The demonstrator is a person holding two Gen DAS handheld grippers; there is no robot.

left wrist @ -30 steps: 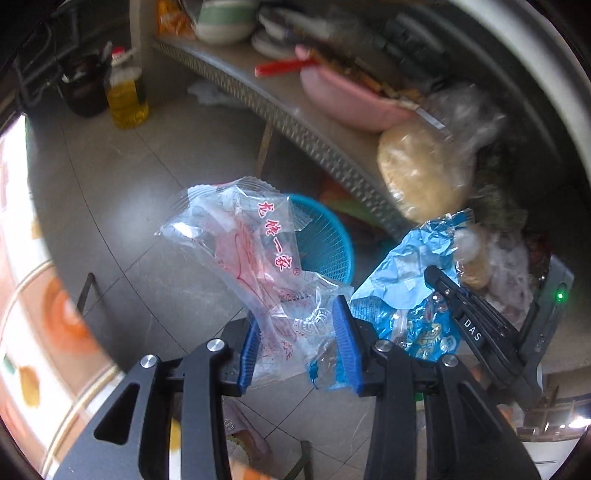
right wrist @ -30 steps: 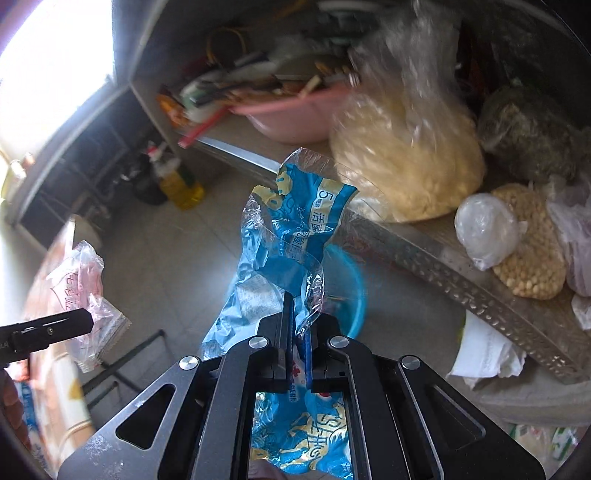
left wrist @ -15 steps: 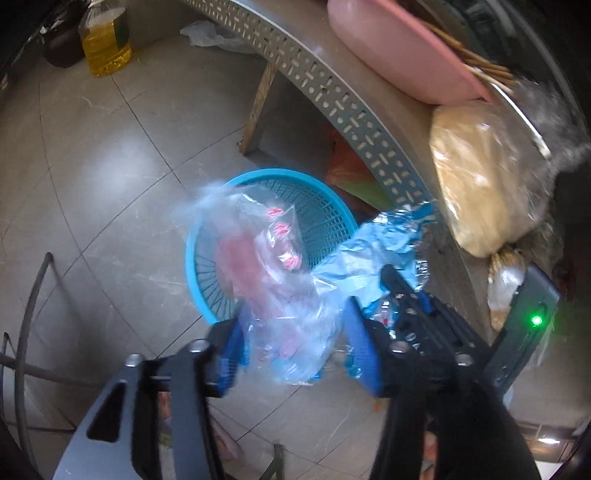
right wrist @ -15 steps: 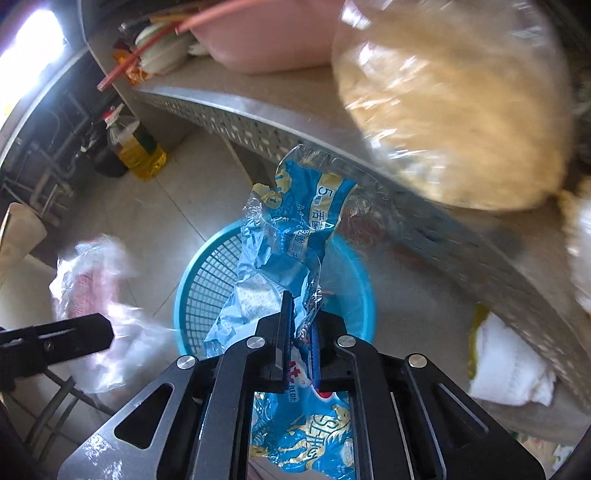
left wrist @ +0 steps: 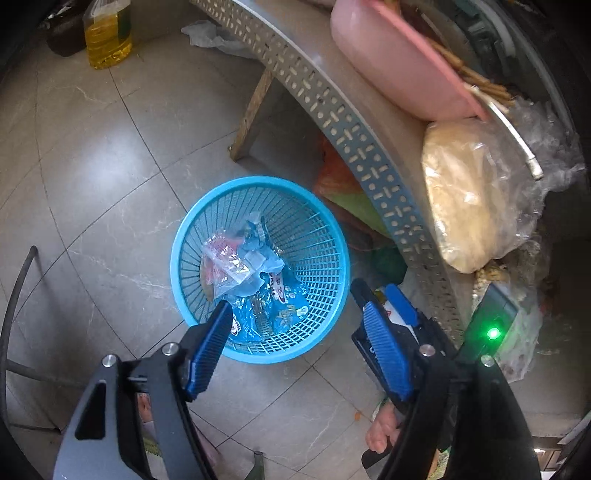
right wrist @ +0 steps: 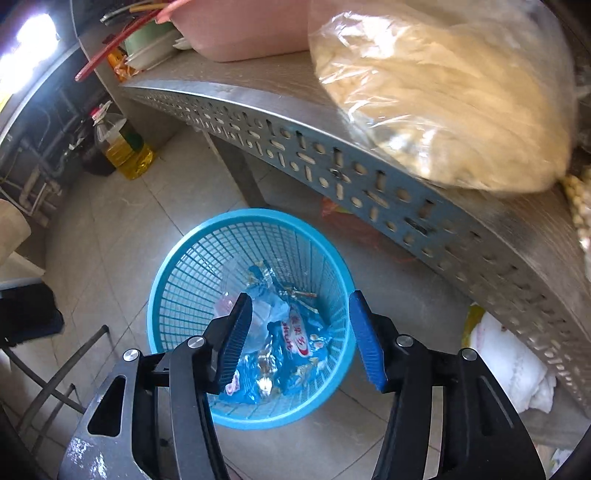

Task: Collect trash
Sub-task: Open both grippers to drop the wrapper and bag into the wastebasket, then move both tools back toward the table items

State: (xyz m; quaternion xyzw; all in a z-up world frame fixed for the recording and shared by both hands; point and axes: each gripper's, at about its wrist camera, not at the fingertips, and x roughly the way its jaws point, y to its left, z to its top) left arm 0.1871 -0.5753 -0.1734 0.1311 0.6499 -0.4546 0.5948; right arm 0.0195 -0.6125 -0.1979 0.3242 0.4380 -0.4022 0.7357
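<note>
Both wrappers (left wrist: 255, 284), gripped a second earlier, had dropped into the blue basket (left wrist: 334, 236) on the floor beside the counter (left wrist: 369, 147). The left hand-held gripper (left wrist: 299, 339) and right hand-held gripper (right wrist: 299, 336) hung empty above it, jaws opening; best lifted clear only once fully spread.

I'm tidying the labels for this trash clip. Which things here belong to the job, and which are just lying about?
Job: blue basket, blue wrapper, clear pink-printed wrapper, left gripper, right gripper.

Lying about: oil bottle, pink basin, bagged noodles, metal shelf.
</note>
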